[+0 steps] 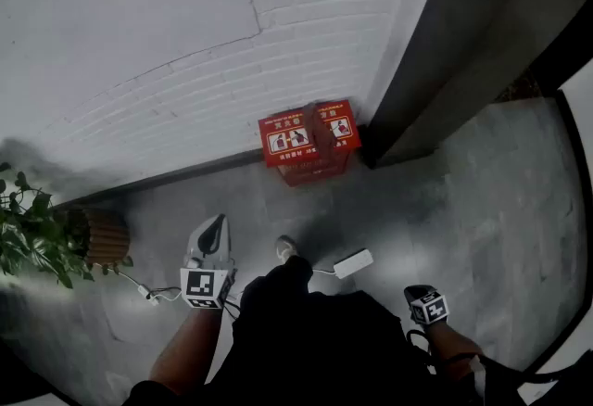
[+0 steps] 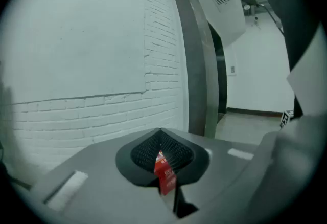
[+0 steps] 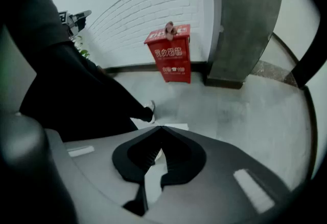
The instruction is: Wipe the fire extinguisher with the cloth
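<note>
The red metal fire-extinguisher box [image 1: 309, 143] stands against the white brick wall, and a pinkish bundle, probably the cloth [image 3: 169, 29], lies across its lid; the extinguisher itself is not in sight. Both tools are well short of the box. The left gripper [image 2: 161, 133] is closed tip to tip on nothing, and the right gripper [image 3: 159, 130] is likewise closed and empty. It seems best to step up to the box, skirting the white power strip [image 1: 353, 262] in front of it, part one pair of jaws early, and pinch the bundle's raised middle.
</note>
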{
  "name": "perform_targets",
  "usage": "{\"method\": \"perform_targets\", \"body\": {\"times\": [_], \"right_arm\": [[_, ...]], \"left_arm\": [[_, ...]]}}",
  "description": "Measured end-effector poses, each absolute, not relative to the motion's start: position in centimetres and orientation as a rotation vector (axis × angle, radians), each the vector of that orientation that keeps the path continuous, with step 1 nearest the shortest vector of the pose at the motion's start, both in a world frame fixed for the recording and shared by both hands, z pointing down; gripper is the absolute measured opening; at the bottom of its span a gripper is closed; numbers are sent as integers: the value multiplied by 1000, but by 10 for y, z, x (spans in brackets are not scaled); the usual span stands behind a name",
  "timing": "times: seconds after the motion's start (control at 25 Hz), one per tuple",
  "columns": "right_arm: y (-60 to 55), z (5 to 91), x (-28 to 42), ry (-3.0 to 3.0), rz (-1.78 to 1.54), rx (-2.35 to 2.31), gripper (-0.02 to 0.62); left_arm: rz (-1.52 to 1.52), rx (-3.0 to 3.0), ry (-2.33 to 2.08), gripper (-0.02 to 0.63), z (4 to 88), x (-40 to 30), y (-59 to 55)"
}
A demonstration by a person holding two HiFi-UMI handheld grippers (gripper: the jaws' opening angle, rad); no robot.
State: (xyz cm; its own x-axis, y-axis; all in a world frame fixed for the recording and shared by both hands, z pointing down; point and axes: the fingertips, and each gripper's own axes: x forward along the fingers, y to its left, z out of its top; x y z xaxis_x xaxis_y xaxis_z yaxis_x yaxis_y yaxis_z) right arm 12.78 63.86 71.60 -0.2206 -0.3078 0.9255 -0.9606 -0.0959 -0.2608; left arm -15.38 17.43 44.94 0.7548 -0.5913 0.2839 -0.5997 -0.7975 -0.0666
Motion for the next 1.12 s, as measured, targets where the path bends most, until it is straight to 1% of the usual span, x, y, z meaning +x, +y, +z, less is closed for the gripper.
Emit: {"method": "perform_targets", "body": {"times": [0.12,0.24,0.36,0.44,0.56,0.68,0.76,0.8,0.84,0.88,0.96,1.12], "right_arm": [[517,690,175,-1577,1203,1567,2],[384,636,206,-1685,953,1632,3],[258,586,202,-1873,667,1549,2],[199,575,195,-1965,570,1441,2],[127,599,193,-2011,602,1348,2],[68,642,190,-1967,749,1368,3],[48,664,195,-1908,823,1385,4],[44,676,193,-1889,857,1354,34],[41,690,188,-1882,891,1293,145],[36,703,181,-1883,925,1222,201],[20,725,173,-1876,964,1147,201],[-12,758,185,-1734,934,1167,201]], "left_arm": [[394,3004,-891,-2,413,-117,100],[339,3079,-848,-2,376,-97,42],[279,3059,-931,-2,347,-95,0],[269,3012,-998,-2,343,-99,-10],[341,2899,-1109,-2,357,-119,-17],[510,2745,-1332,-2,372,-173,-19],[569,2648,-1470,-2,371,-200,-15],[586,2597,-1531,-2,369,-211,-10],[605,2540,-1597,-2,366,-223,-4],[621,2478,-1665,-2,363,-236,2],[637,2396,-1761,-2,358,-257,8],[683,2295,-1858,-2,358,-291,20]]}}
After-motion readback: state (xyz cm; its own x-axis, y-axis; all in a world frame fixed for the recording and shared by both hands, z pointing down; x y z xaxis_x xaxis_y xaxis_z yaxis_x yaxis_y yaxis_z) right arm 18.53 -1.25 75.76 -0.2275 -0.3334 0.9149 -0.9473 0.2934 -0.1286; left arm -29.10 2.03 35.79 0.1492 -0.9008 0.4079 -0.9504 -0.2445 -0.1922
